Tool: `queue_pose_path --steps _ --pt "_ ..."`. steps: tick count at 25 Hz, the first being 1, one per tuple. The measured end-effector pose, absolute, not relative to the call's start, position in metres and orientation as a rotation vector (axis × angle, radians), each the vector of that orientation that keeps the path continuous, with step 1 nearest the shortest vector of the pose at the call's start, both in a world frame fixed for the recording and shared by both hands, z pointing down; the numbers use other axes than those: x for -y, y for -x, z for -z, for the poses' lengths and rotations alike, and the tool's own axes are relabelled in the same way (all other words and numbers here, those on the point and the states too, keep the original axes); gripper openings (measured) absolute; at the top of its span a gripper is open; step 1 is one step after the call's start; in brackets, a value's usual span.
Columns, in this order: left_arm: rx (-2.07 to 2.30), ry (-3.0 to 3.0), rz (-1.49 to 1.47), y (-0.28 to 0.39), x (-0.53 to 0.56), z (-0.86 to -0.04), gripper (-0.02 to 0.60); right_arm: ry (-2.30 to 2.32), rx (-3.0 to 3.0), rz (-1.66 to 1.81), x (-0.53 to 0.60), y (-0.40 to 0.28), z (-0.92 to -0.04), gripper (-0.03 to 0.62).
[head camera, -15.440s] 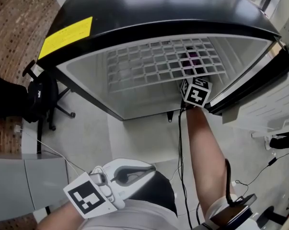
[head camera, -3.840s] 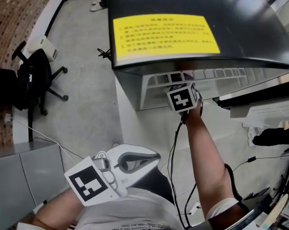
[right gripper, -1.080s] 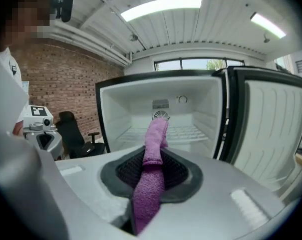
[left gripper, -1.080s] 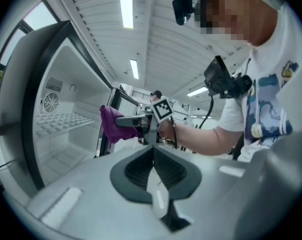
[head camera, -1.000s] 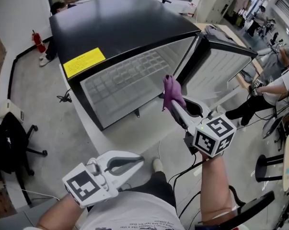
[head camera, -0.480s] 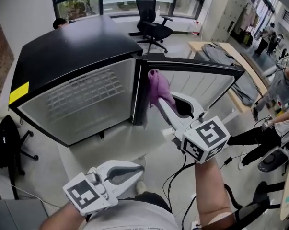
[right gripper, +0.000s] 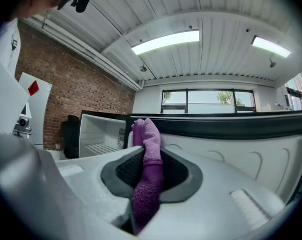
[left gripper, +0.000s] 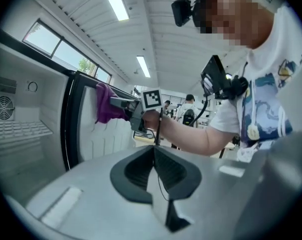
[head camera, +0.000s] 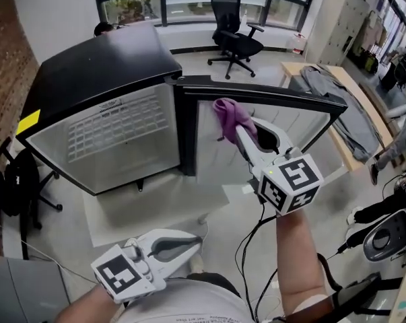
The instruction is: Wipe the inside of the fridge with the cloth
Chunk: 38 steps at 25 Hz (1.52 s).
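Note:
The black fridge (head camera: 105,62) stands open, showing its white inside and wire shelf (head camera: 115,125). Its door (head camera: 290,116) is swung out to the right. My right gripper (head camera: 242,128) is outside the fridge, raised in front of the door's inner face, shut on a purple cloth (head camera: 229,115). In the right gripper view the cloth (right gripper: 147,143) hangs pinched between the jaws, with the fridge opening (right gripper: 99,134) to the left. My left gripper (head camera: 197,237) is held low by my body, shut and empty. Its own view shows the right gripper (left gripper: 126,108) and cloth (left gripper: 105,104).
A black office chair (head camera: 235,38) stands behind the fridge. A desk with a grey garment (head camera: 334,86) is at the right. Another black chair with a bag (head camera: 14,190) sits at the left by the brick wall. A cable (head camera: 246,247) trails from my right arm.
The right gripper, earlier reaching inside the fridge, has come out holding the purple cloth and now sits in front of the open door. The left gripper has stayed low and shut.

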<state>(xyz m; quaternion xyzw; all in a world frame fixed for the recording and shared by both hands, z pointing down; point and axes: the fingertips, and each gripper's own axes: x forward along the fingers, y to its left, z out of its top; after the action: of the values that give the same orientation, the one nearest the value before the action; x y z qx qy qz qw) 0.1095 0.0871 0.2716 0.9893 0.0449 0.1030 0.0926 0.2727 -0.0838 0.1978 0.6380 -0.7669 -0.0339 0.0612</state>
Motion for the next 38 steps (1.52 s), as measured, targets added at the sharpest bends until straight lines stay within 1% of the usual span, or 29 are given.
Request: queue_pose_path --steps 17,24,32,38 --pt "-0.220 -2.922 -0.314 -0.163 -0.104 -0.272 0.005 -2.183 2.061 0.096 0.029 -0.403 -0.202 0.074" --pt "-0.253 -2.963 -0.325 -0.163 -0.109 -0.278 0.005 -2.296 1.955 0.072 -0.002 -0.435 -0.200 0.074" --pt "-0.237 -2.961 -0.330 -0.153 -0.115 -0.279 0.005 -2.377 1.889 0.071 -0.020 -0.449 -0.197 0.074" --pt "-0.196 -2.927 -0.330 -0.144 -0.112 -0.276 0.005 -2.340 1.983 0.091 -0.013 -0.418 -0.194 0.074"
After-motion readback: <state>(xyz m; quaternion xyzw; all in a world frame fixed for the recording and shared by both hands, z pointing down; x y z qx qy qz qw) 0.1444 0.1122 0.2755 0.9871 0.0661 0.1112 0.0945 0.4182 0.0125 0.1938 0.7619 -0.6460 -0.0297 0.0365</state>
